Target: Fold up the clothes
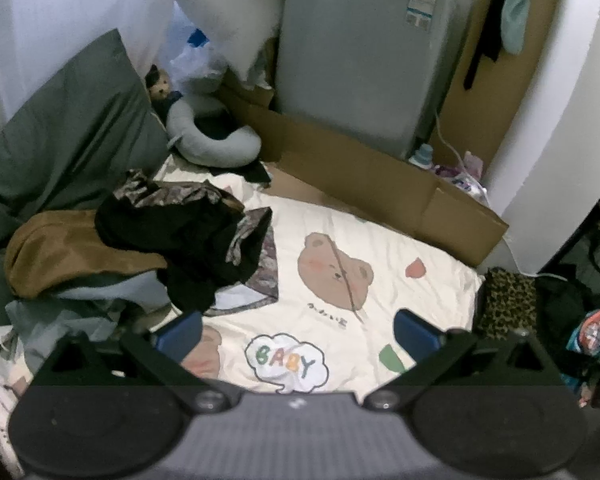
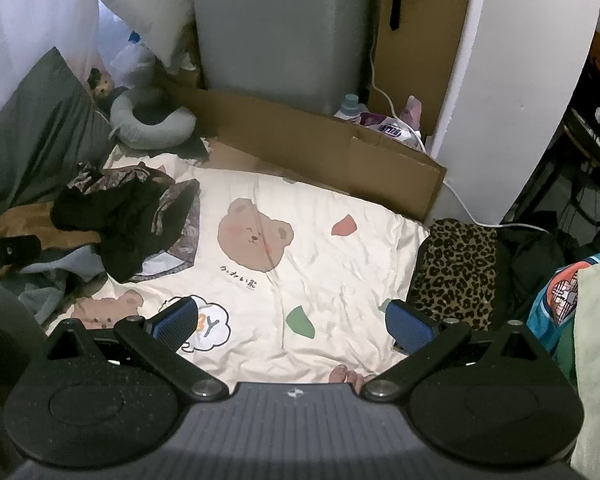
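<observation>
Cream bedsheet (image 2: 340,264) with bear prints fills most of what I see, with a grey appliance (image 2: 280,28) and flattened cardboard (image 2: 300,136) behind it. My left gripper (image 1: 298,334) and right gripper (image 2: 290,322) both hover over the sheet with jaws spread wide — nothing held in either. Clothes pile (image 1: 180,236) — black, brown and patterned pieces — sits unfolded at the sheet's left edge beside a green pillow (image 1: 68,128); a leopard-print item (image 2: 456,264) lies off the right edge.
</observation>
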{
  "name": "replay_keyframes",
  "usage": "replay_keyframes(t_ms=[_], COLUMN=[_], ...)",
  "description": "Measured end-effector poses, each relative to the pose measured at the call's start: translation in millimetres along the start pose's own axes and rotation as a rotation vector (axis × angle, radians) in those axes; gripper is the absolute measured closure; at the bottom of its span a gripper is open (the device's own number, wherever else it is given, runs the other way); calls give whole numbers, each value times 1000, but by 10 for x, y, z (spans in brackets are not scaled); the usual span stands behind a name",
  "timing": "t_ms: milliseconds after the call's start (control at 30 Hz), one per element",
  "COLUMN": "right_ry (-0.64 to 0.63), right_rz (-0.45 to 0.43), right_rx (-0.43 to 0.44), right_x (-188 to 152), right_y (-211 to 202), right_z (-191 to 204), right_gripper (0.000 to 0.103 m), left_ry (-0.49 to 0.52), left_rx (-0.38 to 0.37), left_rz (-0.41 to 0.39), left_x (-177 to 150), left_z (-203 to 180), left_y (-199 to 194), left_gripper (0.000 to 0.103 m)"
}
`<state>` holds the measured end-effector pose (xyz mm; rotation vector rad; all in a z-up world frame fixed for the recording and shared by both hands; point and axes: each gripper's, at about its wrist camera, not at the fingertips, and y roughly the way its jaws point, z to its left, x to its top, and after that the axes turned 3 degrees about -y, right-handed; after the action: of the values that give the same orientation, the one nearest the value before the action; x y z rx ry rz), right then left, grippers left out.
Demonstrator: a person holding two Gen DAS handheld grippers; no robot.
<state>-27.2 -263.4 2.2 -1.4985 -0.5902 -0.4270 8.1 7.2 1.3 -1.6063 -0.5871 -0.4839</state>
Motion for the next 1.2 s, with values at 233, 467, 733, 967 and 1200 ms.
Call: replay_keyframes(t_ms=[233, 467, 733, 967, 1200], right_ry=[-20, 2, 17, 0, -9], right_rz=[5, -20, -7, -15, -17], right_rx=[-22, -27, 1, -18, -22], right_x=[6, -12, -6, -14, -7], right_y=[1, -43, -17, -38, -41], right_z=[29, -43, -78, -41, -9], right_gripper=[0, 0, 0, 0, 0], left_ry=[16, 44, 38, 30, 34], left_rx=[13, 27, 17, 0, 7], left_rz=[3, -34, -25, -8, -11], left_x=[-29, -88, -54, -64, -64], left_z=[27, 17, 38, 64, 36], left_y=[3, -41, -25, -15, -23], left_gripper=[0, 0, 0, 0, 0])
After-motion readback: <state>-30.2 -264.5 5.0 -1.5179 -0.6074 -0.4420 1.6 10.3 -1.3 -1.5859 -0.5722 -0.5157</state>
